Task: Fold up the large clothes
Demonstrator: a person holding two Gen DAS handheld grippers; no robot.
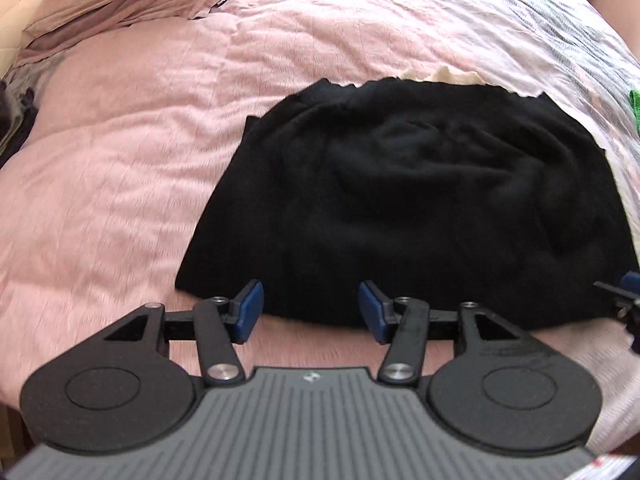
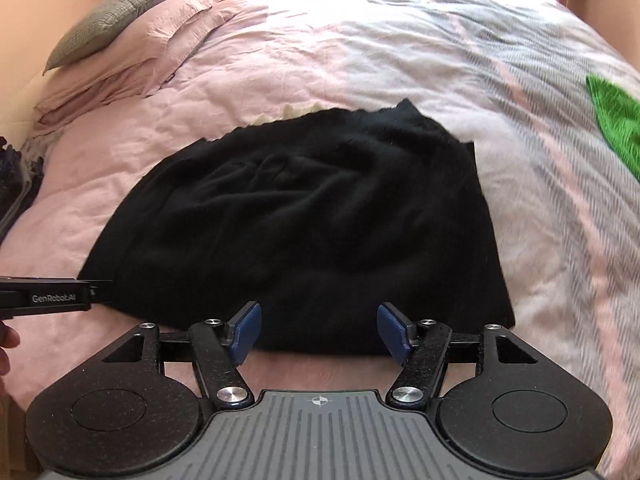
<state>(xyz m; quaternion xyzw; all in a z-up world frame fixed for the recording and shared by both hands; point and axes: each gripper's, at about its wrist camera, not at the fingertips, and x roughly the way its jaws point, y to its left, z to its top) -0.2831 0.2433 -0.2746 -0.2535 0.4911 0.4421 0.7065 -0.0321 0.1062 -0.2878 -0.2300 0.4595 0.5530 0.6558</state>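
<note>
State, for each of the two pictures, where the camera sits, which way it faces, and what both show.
Left wrist: on the left tongs, facing down over their open pads at the black garment.
Right wrist: on the right tongs, also open, facing the garment's near edge; a hand shows at left.
Shared: garment, pink bedcover, pillows.

From my remote seat: a bright green knitted cloth (image 2: 618, 128) runs off the right edge, a cream fabric scrap (image 1: 452, 76) lies mostly hidden behind the folded black fleece garment (image 1: 420, 200), window area overexposed.
</note>
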